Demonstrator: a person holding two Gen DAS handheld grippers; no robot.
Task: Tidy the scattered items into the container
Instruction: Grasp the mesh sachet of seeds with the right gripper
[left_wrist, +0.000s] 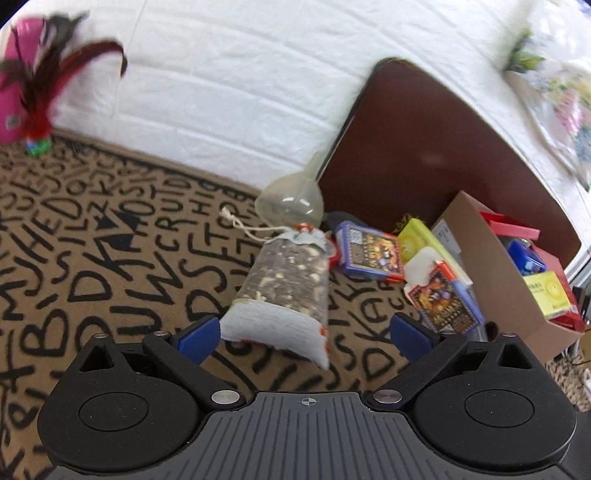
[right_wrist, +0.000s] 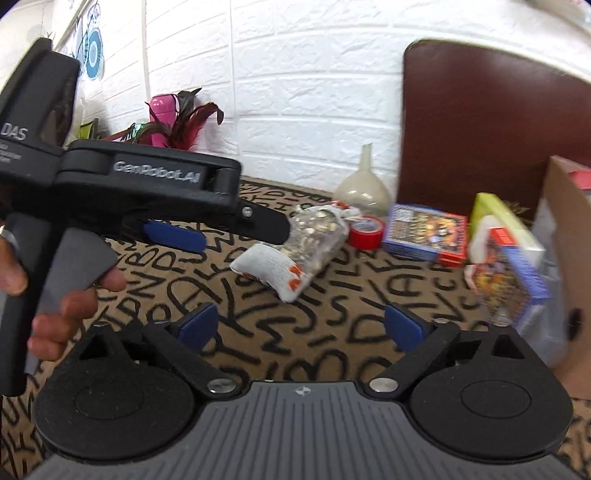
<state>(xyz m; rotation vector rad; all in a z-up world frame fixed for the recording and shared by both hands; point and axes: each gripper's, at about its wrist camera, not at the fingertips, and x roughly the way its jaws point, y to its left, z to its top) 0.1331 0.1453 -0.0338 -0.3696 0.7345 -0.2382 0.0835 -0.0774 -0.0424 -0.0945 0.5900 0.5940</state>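
Sachet: your grey mesh sachet of mixed dried bits (left_wrist: 284, 288) lies on the letter-print mat (left_wrist: 92, 258), drawstring end toward the clear plastic funnel (left_wrist: 291, 199).
Left gripper (left_wrist: 306, 332): jaws wide, nothing held; one blue pad beside the sachet's base.
Right gripper (right_wrist: 301, 326): jaws wide, empty.
Container: brown cardboard box (left_wrist: 491, 280), right, partly filled.
Clearance: open mat to your left; card boxes (left_wrist: 373, 254) crowd the box.

Bright, even light; motion blur; fisheye bend at edges.

Black hand-held gripper (right_wrist: 301, 326), blue pads (right_wrist: 195, 325)
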